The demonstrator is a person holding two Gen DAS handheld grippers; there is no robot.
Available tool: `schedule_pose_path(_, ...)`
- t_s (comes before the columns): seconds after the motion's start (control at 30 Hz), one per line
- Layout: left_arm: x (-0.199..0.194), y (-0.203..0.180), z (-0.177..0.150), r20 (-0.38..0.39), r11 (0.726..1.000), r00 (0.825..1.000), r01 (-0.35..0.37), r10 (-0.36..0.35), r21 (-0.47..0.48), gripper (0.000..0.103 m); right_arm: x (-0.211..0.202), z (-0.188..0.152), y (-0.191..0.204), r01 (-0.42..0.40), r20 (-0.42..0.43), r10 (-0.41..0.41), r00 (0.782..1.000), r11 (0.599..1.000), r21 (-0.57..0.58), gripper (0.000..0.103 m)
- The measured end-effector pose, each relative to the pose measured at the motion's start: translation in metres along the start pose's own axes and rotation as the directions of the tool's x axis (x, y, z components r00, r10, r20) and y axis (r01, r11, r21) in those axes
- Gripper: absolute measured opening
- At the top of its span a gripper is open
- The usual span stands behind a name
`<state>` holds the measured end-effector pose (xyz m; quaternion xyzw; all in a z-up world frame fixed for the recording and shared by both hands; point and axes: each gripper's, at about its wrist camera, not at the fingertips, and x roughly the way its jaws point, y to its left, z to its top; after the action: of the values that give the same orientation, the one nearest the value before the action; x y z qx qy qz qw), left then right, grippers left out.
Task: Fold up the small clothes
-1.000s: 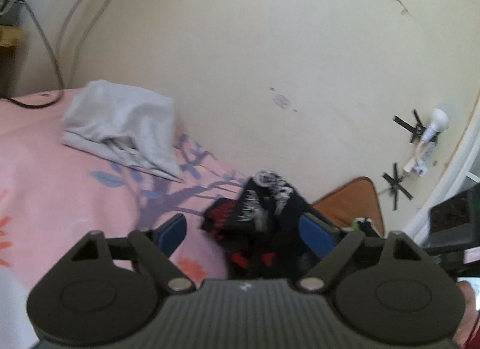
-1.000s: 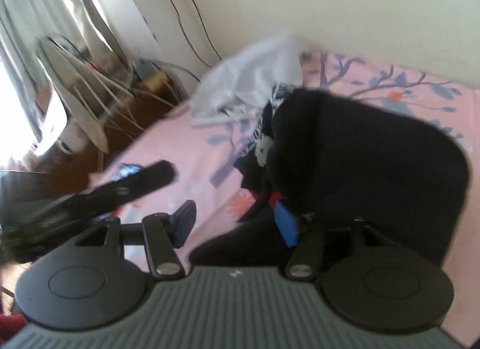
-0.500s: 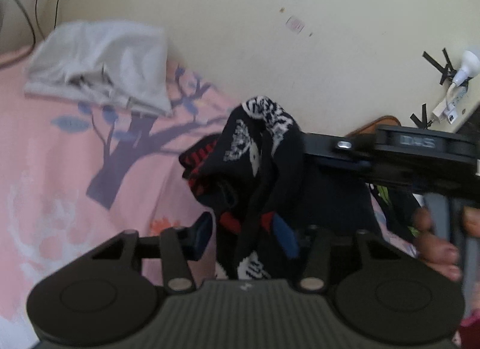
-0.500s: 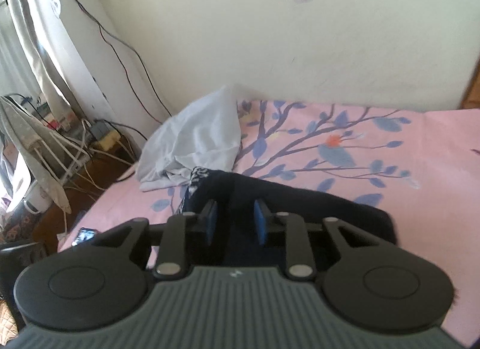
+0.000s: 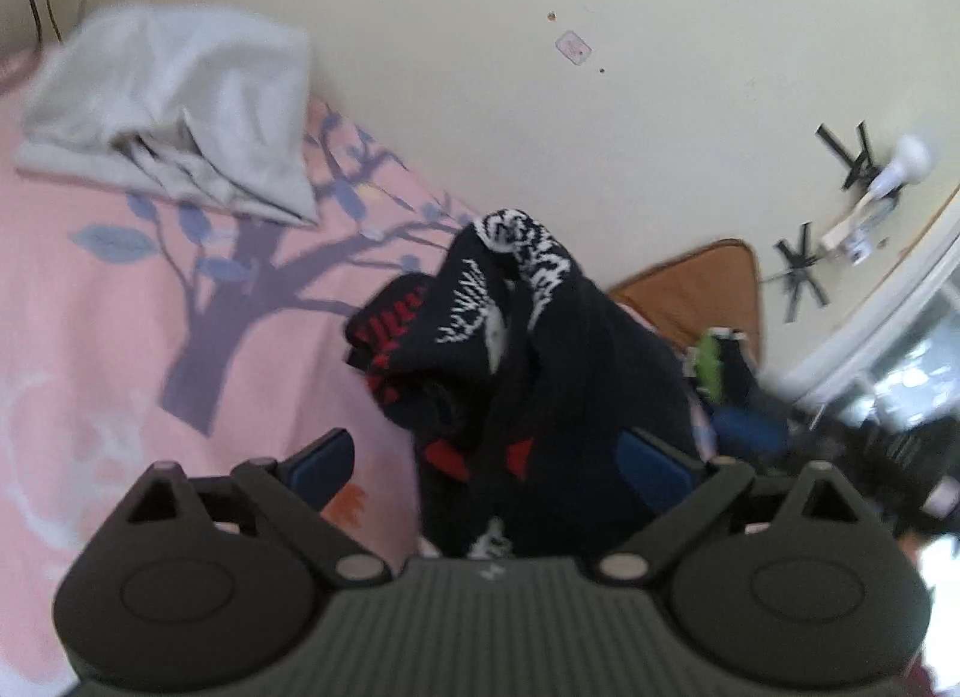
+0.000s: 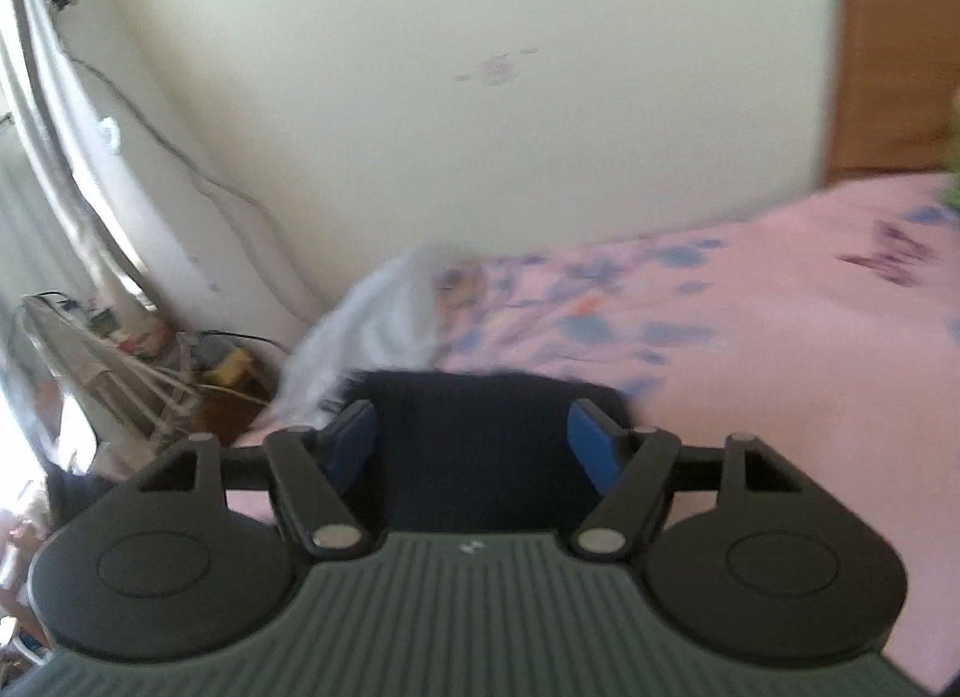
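My left gripper [image 5: 486,463] has its jaws spreading wide, and the black garment [image 5: 540,349] with white and red print rises crumpled between the blue pads without either pad pressing it; its lower part is hidden behind the gripper body. My right gripper [image 6: 471,439] is opening too, the same dark cloth [image 6: 474,445] lying loose between its pads on the pink bedsheet [image 6: 750,349], though that view is smeared with blur. A grey garment [image 5: 174,115] lies apart by the wall [image 5: 600,97].
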<state>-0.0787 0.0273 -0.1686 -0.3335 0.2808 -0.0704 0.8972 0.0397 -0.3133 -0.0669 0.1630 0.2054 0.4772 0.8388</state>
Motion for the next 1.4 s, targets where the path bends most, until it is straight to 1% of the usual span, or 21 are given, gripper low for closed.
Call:
schedule_pose_path(0.03,0.003,0.002,0.002,-0.014,1.000,1.000,0.023,-0.023,-0.021,0.098,-0.006,-0.007,-0.009,0.012,-0.007,-0.012,1.000,1.000,0.019,0.074)
schedule_pose_path(0.07,0.007,0.003,0.003,-0.025,0.999,0.999,0.030,-0.031,-0.039,0.098,-0.009,-0.016,-0.018,0.018,-0.023,-0.017,1.000,0.999,0.049,0.074)
schedule_pose_path(0.1,0.010,0.001,0.003,-0.028,0.999,0.999,0.023,-0.025,-0.044,0.098,-0.009,-0.022,-0.024,0.020,-0.038,-0.017,0.999,0.997,0.074,0.074)
schedule_pose_path(0.2,0.018,-0.012,-0.004,-0.036,0.999,0.999,-0.036,0.036,0.006,0.098,-0.006,-0.040,-0.036,-0.007,-0.064,0.017,0.998,0.988,0.151,0.074)
schedule_pose_path(0.23,0.021,-0.020,-0.008,-0.038,0.996,0.996,-0.075,0.076,0.046,0.098,-0.003,-0.043,-0.037,-0.023,-0.068,0.035,0.997,0.986,0.167,0.074)
schedule_pose_path(0.27,0.025,-0.031,-0.014,-0.032,0.984,0.989,-0.140,0.145,0.107,0.098,0.002,-0.045,-0.036,-0.039,-0.073,0.053,0.996,0.982,0.182,0.074)
schedule_pose_path(0.3,0.029,-0.042,-0.021,-0.014,0.958,0.973,-0.224,0.230,0.179,0.098,0.007,-0.047,-0.035,-0.050,-0.078,0.066,0.995,0.980,0.192,0.074)
schedule_pose_path(0.33,0.033,-0.052,-0.027,0.018,0.925,0.956,-0.290,0.294,0.245,0.101,0.013,-0.050,-0.034,-0.059,-0.085,0.077,0.993,0.979,0.196,0.074)
schedule_pose_path(0.37,0.035,-0.060,-0.034,0.060,0.894,0.940,-0.338,0.336,0.294,0.103,0.021,-0.053,-0.033,-0.067,-0.093,0.086,0.992,0.978,0.196,0.074)
schedule_pose_path(0.4,0.035,-0.065,-0.039,0.091,0.875,0.932,-0.362,0.352,0.323,0.103,0.026,-0.057,-0.031,-0.074,-0.087,0.092,0.992,0.980,0.186,0.075)
schedule_pose_path(0.43,0.035,-0.069,-0.043,0.115,0.859,0.924,-0.383,0.366,0.341,0.103,0.025,-0.059,-0.027,-0.077,-0.071,0.089,0.994,0.985,0.153,0.075)
schedule_pose_path(0.47,0.034,-0.070,-0.045,0.126,0.855,0.921,-0.390,0.369,0.342,0.103,0.025,-0.061,-0.024,-0.075,-0.062,0.083,0.995,0.990,0.123,0.076)
schedule_pose_path(0.5,0.034,-0.068,-0.047,0.130,0.859,0.920,-0.392,0.369,0.331,0.103,0.025,-0.060,-0.022,-0.071,-0.062,0.079,0.995,0.990,0.118,0.076)
schedule_pose_path(0.6,0.033,-0.060,-0.047,0.118,0.884,0.928,-0.372,0.353,0.282,0.103,0.027,-0.059,-0.020,-0.075,-0.059,0.082,0.995,0.991,0.112,0.076)
schedule_pose_path(0.63,0.032,-0.058,-0.047,0.115,0.888,0.930,-0.368,0.349,0.277,0.103,0.025,-0.059,-0.024,-0.077,-0.058,0.084,0.995,0.991,0.110,0.077)
schedule_pose_path(0.73,0.032,-0.057,-0.046,0.116,0.889,0.931,-0.365,0.346,0.277,0.103,0.025,-0.058,-0.025,-0.080,-0.054,0.086,0.995,0.992,0.098,0.079)
schedule_pose_path(0.83,0.030,-0.055,-0.045,0.110,0.895,0.936,-0.353,0.335,0.273,0.103,0.026,-0.061,-0.024,-0.086,-0.055,0.091,0.994,0.993,0.079,0.084)
schedule_pose_path(0.9,0.032,-0.056,-0.044,0.108,0.896,0.937,-0.349,0.332,0.276,0.103,0.028,-0.061,-0.022,-0.096,-0.058,0.100,0.993,0.993,0.064,0.090)
schedule_pose_path(1.1,0.032,-0.055,-0.044,0.107,0.899,0.940,-0.340,0.323,0.275,0.103,0.029,-0.062,-0.020,-0.099,-0.059,0.102,0.993,0.994,0.050,0.091)
schedule_pose_path(1.4,0.032,-0.053,-0.043,0.108,0.909,0.945,-0.326,0.309,0.259,0.103,0.027,-0.067,-0.018,-0.086,-0.037,0.087,0.995,0.995,0.046,0.092)
